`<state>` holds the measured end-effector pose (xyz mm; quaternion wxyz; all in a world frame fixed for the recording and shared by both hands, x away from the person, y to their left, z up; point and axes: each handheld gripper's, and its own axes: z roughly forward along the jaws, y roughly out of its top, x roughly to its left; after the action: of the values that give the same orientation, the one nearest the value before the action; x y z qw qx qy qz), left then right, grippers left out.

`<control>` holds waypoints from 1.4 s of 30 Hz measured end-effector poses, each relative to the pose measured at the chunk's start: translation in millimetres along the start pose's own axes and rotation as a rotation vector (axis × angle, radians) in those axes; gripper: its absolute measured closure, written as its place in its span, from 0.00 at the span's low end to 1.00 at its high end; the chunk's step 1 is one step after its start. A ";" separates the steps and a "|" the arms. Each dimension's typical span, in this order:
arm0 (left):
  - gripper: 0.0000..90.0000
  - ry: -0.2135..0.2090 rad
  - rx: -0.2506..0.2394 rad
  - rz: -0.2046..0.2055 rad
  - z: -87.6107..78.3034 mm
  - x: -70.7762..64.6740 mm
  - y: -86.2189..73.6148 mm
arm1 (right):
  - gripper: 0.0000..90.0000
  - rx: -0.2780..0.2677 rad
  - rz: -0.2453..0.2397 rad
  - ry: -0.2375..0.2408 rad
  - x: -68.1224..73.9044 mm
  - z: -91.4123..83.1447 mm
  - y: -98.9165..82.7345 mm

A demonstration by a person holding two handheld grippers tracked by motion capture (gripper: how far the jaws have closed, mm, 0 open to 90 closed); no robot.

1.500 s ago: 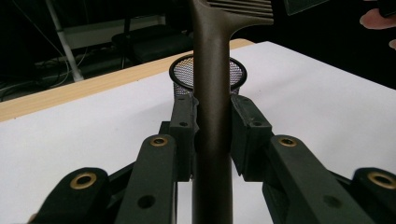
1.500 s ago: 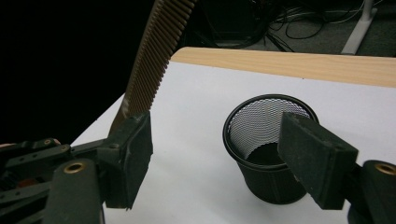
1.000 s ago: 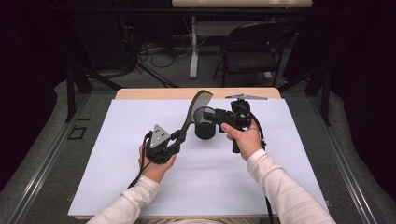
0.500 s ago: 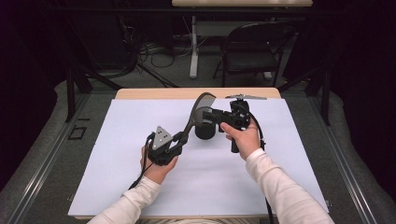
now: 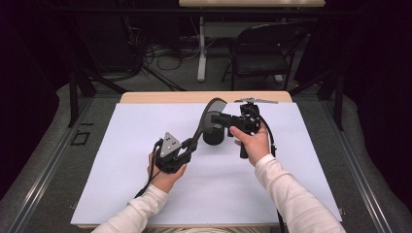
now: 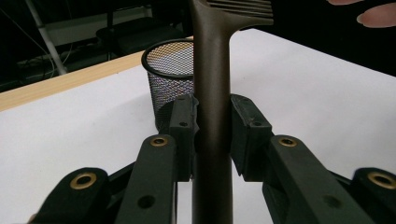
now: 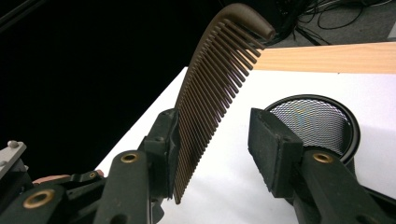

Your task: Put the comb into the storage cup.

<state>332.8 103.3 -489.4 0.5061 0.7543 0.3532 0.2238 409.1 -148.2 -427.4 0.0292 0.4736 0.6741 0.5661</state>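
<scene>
The worktop [image 5: 121,194] is covered by a white sheet that reaches almost to its sides, with a strip of bare wood left along the far edge; dark floor, a chair [image 5: 262,53] and cables lie beyond that edge, well apart from the work. Most of the sheet is bare, with wide open room to the left, to the right and toward the person. No brand, label or writing can be read on anything. A black mesh cup [image 5: 213,134] stands upright on the sheet a little beyond the middle, just beside the right hand. Above it a brown comb [image 5: 204,116] slants through the air, its handle low at the left and its toothed end arching high over the cup. The left claw [image 5: 187,147] is clamped on the comb's handle, both pads pressed against it in the left gripper view [image 6: 212,126], with the cup [image 6: 170,74] behind. The right claw [image 5: 221,119] is set about the toothed part; its jaws have just been closing, and in the right gripper view [image 7: 219,149] the comb's [image 7: 210,88] teeth lie against the left pad while the right pad stands clear of them, the cup [image 7: 310,123] below and beyond.
</scene>
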 end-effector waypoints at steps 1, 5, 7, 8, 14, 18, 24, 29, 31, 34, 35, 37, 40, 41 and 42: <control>0.80 -0.001 0.001 0.000 0.3 -0.4 -0.2 | 0.61 0.001 0.001 0.002 -0.3 0.1 0.1; 0.80 -0.004 0.005 0.004 0.9 -2.3 -1.0 | 0.62 -0.004 0.013 0.007 -1.2 -0.1 0.5; 0.80 -0.008 0.005 0.006 1.1 -3.0 -1.2 | 0.63 -0.003 0.019 0.011 -1.8 -0.1 0.6; 0.80 -0.008 0.007 0.007 1.1 -3.2 -1.2 | 0.64 -0.001 0.022 0.012 -2.1 -0.1 0.5; 0.80 -0.014 0.008 0.007 1.8 -5.3 -2.0 | 0.66 -0.002 0.038 0.023 -3.0 0.2 0.7; 0.80 -0.019 0.010 0.011 2.0 -6.4 -2.4 | 0.67 0.001 0.043 0.025 -3.9 0.4 0.7; 0.80 -0.033 0.009 -0.007 2.2 -5.7 -2.2 | 0.70 0.001 0.059 0.038 -6.0 0.9 0.1; 0.80 -0.035 0.008 -0.008 2.0 -5.8 -2.3 | 0.73 0.003 0.082 0.050 -8.0 0.4 -0.2; 0.80 -0.037 0.008 -0.010 2.2 -6.4 -2.5 | 0.74 0.003 0.091 0.054 -8.9 0.2 -0.1; 0.80 -0.040 0.011 -0.003 2.5 -6.9 -2.7 | 0.76 0.003 0.094 0.060 -9.8 0.0 -0.1; 0.80 -0.041 0.012 -0.001 2.6 -7.0 -2.8 | 0.76 0.003 0.096 0.061 -9.9 0.0 -0.2; 0.80 -0.042 0.013 -0.001 2.8 -7.3 -2.9 | 0.77 0.004 0.099 0.065 -10.1 0.1 -0.3; 0.80 -0.046 0.013 -0.003 3.0 -7.3 -3.1 | 0.79 0.006 0.102 0.071 -10.6 0.3 -0.6; 0.80 -0.048 0.011 -0.007 3.2 -7.0 -3.2 | 0.80 0.007 0.104 0.073 -10.8 0.3 -0.7; 0.80 -0.050 0.013 -0.011 3.2 -6.9 -3.4 | 0.80 0.007 0.109 0.078 -11.0 0.4 -0.8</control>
<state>329.6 96.9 -493.6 0.5112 0.7610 0.3458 0.1998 414.8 -155.2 -433.6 -0.0296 0.4873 0.6498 0.5826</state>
